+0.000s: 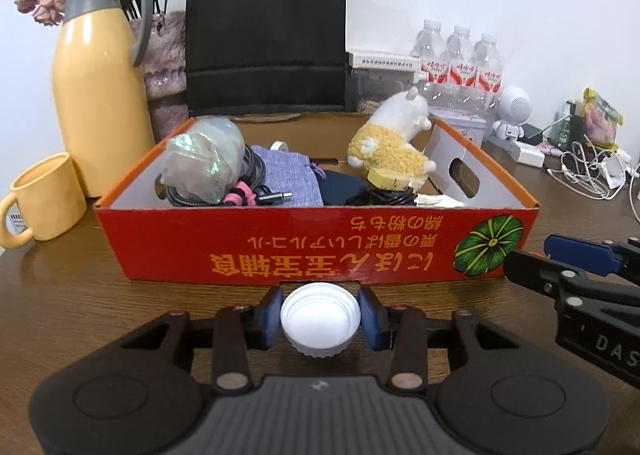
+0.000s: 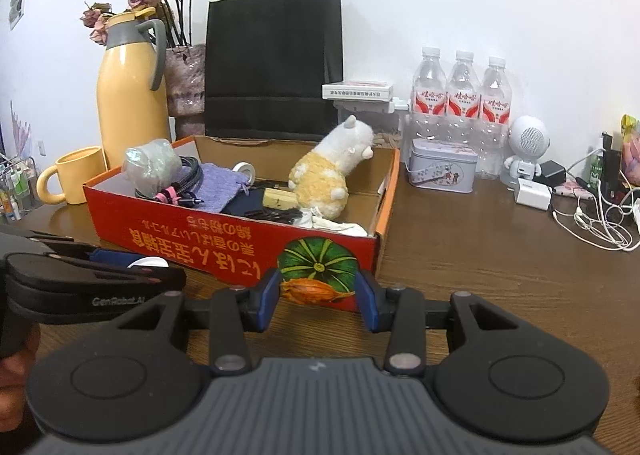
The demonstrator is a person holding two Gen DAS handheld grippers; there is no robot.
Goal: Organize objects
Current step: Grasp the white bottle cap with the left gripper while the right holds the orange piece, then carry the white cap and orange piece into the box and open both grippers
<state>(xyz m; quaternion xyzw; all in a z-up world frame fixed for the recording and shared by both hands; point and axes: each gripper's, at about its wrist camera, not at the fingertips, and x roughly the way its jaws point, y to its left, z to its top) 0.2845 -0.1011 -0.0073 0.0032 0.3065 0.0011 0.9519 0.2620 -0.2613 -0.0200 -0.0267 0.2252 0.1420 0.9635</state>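
Note:
My left gripper [image 1: 320, 319] is shut on a white plastic bottle cap [image 1: 318, 331], its blue pads pressing both sides, just above the wooden table in front of the red cardboard box [image 1: 280, 247]. The box holds a plush alpaca [image 1: 396, 135], a purple knitted pouch [image 1: 288, 175], coiled cables and a crinkled foil-wrapped bundle [image 1: 204, 163]. My right gripper [image 2: 320, 301] stands open near the box's front right corner [image 2: 320, 267], with nothing between its pads. In the right wrist view the left gripper [image 2: 96, 267] and the cap [image 2: 148, 262] show at the left.
Left of the box stand a yellow thermos jug [image 1: 96, 95] and a yellow mug [image 1: 44, 199]. Behind it are a black paper bag [image 1: 264, 35] and three water bottles [image 1: 460, 59]. A tin [image 2: 442, 171], a white speaker figure [image 2: 528, 151] and tangled white cables [image 2: 600, 223] lie right.

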